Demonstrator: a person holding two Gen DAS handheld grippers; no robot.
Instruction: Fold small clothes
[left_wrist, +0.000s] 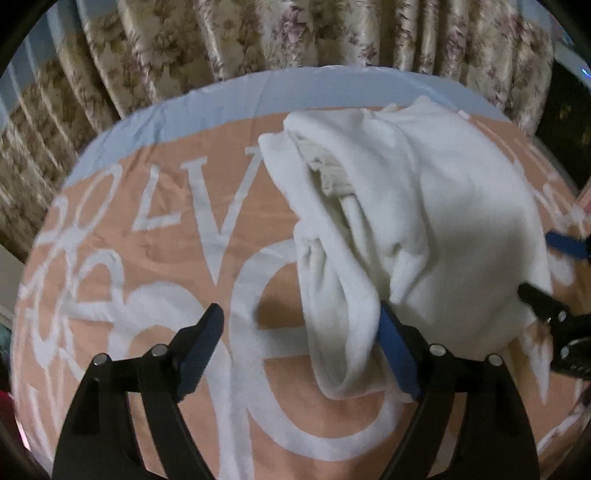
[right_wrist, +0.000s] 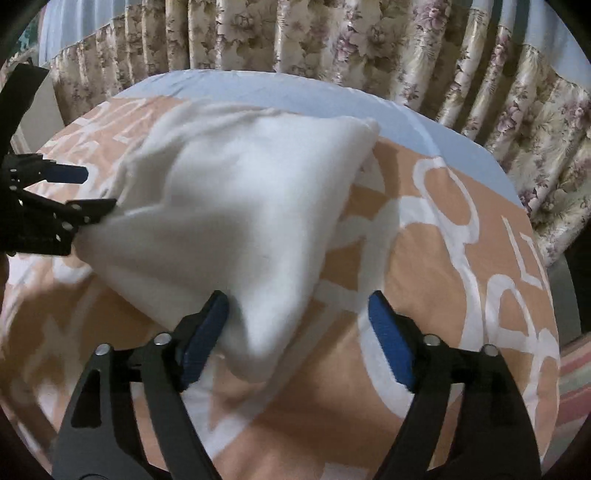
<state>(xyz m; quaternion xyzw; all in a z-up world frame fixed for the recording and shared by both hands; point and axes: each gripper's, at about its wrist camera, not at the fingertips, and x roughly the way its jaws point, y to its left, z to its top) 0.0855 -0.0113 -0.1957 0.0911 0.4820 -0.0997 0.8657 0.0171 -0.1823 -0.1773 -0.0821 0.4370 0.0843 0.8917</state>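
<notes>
Both tools gape wide and grip nothing. The white garment lies bunched on the bed, brushing the left tool's right finger and the right tool's left finger. A careless close could catch one layer only, dragging the bundle loose. Motion blur hides its edges and the kind of garment.

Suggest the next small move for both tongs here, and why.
Probably shut both tongs on the white garment. The left tongs and right tongs are both open, each with only one pad against a near corner, so neither holds the cloth.
</notes>
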